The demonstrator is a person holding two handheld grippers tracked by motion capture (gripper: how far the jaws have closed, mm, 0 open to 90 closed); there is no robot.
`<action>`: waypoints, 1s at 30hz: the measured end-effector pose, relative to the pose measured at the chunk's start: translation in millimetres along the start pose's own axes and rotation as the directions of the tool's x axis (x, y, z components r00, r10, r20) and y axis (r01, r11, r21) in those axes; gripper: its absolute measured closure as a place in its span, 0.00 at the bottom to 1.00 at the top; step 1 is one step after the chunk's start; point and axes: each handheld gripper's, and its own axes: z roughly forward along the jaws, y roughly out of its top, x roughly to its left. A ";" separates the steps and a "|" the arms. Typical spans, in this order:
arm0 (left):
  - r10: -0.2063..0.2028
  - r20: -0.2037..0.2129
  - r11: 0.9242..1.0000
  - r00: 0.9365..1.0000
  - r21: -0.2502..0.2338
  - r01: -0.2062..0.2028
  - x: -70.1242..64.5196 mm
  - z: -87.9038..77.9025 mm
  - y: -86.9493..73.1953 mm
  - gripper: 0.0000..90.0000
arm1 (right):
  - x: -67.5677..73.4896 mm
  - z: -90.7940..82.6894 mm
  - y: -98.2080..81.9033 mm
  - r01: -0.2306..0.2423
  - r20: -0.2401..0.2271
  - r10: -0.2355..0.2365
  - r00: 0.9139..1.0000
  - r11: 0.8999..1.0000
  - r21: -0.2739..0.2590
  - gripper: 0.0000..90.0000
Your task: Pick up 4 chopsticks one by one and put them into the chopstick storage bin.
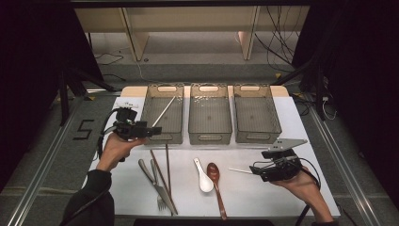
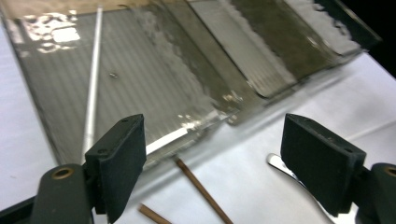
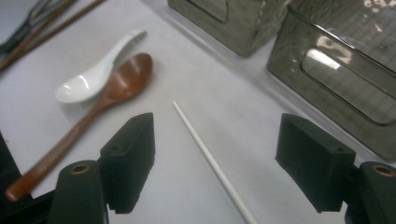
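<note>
A white chopstick [image 1: 164, 110] [image 2: 93, 79] lies slanted inside the left grey bin [image 1: 149, 123] [image 2: 154, 84]. My left gripper [image 1: 157, 129] [image 2: 212, 158] hovers at that bin's front edge, open, with nothing between its jaws. A second white chopstick [image 1: 241, 171] [image 3: 196, 135] lies on the white table mat. My right gripper [image 1: 256, 169] [image 3: 219, 168] is low over it, open, jaws standing wide on either side of the stick without touching it.
The middle bin [image 1: 210, 134] [image 3: 229, 18] and right bin [image 1: 256, 134] [image 3: 345, 70] stand beside the left one. On the mat lie two brown chopsticks [image 1: 162, 167] [image 2: 201, 189], a knife and fork [image 1: 157, 183], a white spoon [image 1: 203, 176] [image 3: 98, 74] and a brown wooden spoon [image 1: 215, 181] [image 3: 116, 88].
</note>
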 end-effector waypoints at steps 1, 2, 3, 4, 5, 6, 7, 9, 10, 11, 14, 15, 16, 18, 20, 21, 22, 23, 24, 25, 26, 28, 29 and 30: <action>0.005 0.007 1.000 1.000 -0.010 -0.005 -2.9 -1.3 -4.6 0.23 | -2.7 -0.3 0.1 0.003 0.004 -0.003 1.000 1.000 0.015 0.32; 0.015 0.015 1.000 1.000 -0.020 -0.015 -5.4 -2.1 -9.1 0.23 | -5.5 -0.4 0.1 0.002 0.007 -0.002 1.000 0.999 0.033 0.32; 0.022 0.025 0.999 0.999 -0.025 -0.021 -8.1 -2.5 -13.4 0.23 | -8.2 -0.3 0.1 0.005 0.010 -0.006 1.000 0.999 0.050 0.32; 0.027 0.030 0.999 0.999 -0.028 -0.026 -10.8 -2.5 -17.6 0.23 | -11.0 -0.2 -0.1 0.010 0.015 -0.011 1.000 0.998 0.065 0.33; 0.036 0.037 0.999 0.999 -0.027 -0.035 -13.1 -2.0 -20.8 0.22 | -13.6 -0.1 -0.2 0.005 0.020 -0.007 1.000 0.997 0.083 0.33; 0.047 0.042 0.999 0.998 -0.021 -0.046 -15.4 -1.3 -22.8 0.22 | -16.3 0.2 -0.4 0.008 0.025 -0.010 1.000 0.995 0.097 0.34; 0.054 0.043 0.998 0.998 -0.031 -0.053 -18.0 -0.9 -25.1 0.22 | -18.6 0.5 -0.6 0.009 0.031 -0.013 0.999 0.994 0.112 0.34; 0.062 0.063 0.997 0.996 -0.051 -0.059 -23.5 -0.3 -29.8 0.22 | -22.3 1.0 -0.9 0.012 0.047 -0.018 0.999 0.991 0.137 0.35; 0.073 0.066 0.996 0.995 -0.052 -0.070 -26.2 0.5 -31.7 0.21 | -24.5 1.3 -1.0 0.013 0.052 -0.022 0.998 0.989 0.150 0.36; 0.084 0.067 0.995 0.994 -0.052 -0.080 -28.8 1.8 -33.7 0.21 | -26.3 1.3 -1.1 0.016 0.055 -0.025 0.998 0.986 0.166 0.37; 0.100 0.086 0.994 0.991 -0.046 -0.096 -35.4 5.2 -40.4 0.20 | -30.7 2.6 -2.7 0.022 0.043 -0.033 0.999 0.976 0.216 0.39; 0.108 0.090 0.994 0.990 -0.040 -0.105 -37.4 5.9 -42.8 0.20 | -31.5 3.4 -3.6 0.025 0.039 -0.035 0.999 0.971 0.236 0.40; 0.117 0.089 0.993 0.989 -0.040 -0.113 -38.9 6.5 -45.3 0.19 | -32.3 4.7 -4.6 0.031 0.035 -0.041 0.999 0.967 0.254 0.41; 0.117 0.097 0.992 0.988 -0.046 -0.113 -41.0 6.6 -50.6 0.19 | -33.0 8.5 -6.8 0.039 0.039 -0.053 0.998 0.953 0.299 0.43; 0.122 0.098 0.991 0.988 -0.058 -0.117 -42.6 5.7 -55.5 0.19 | -33.5 12.8 -9.4 0.043 0.036 -0.059 0.998 0.939 0.342 0.45; 0.122 0.104 0.991 0.987 -0.066 -0.116 -43.2 5.4 -58.1 0.18 | -33.9 14.6 -10.4 0.044 0.037 -0.061 0.997 0.933 0.358 0.47; 0.123 0.107 0.991 0.987 -0.071 -0.116 -43.4 5.1 -60.7 0.18 | -34.1 16.0 -11.3 0.047 0.037 -0.065 0.997 0.927 0.373 0.48; 0.123 0.105 0.991 0.987 -0.073 -0.116 -43.4 4.8 -63.4 0.18 | -34.6 17.2 -12.1 0.052 0.034 -0.071 0.997 0.922 0.385 0.49; 0.124 0.105 0.990 0.987 -0.078 -0.116 -43.3 4.5 -66.0 0.18 | -34.9 18.3 -12.6 0.054 0.035 -0.074 0.997 0.917 0.395 0.51; 0.123 0.104 0.990 0.987 -0.088 -0.114 -43.1 4.1 -68.5 0.18 | -35.2 19.1 -13.0 0.058 0.037 -0.079 0.996 0.912 0.407 0.52; 0.117 0.108 0.990 0.987 -0.096 -0.107 -43.0 3.4 -70.9 0.18 | -35.1 19.9 -13.3 0.058 0.036 -0.081 0.996 0.907 0.416 0.54; 0.120 0.110 0.988 0.987 -0.106 -0.108 -42.6 2.3 -74.7 0.18 | -34.9 21.6 -14.0 0.065 0.029 -0.086 0.996 0.897 0.436 0.57; 0.119 0.107 0.988 0.987 -0.112 -0.107 -42.8 1.8 -76.7 0.18 | -34.9 22.5 -14.3 0.068 0.025 -0.088 0.996 0.892 0.446 0.59; 0.121 0.106 0.987 0.987 -0.117 -0.109 -42.8 1.1 -78.3 0.18 | -35.0 23.7 -14.8 0.070 0.021 -0.089 0.996 0.888 0.454 0.61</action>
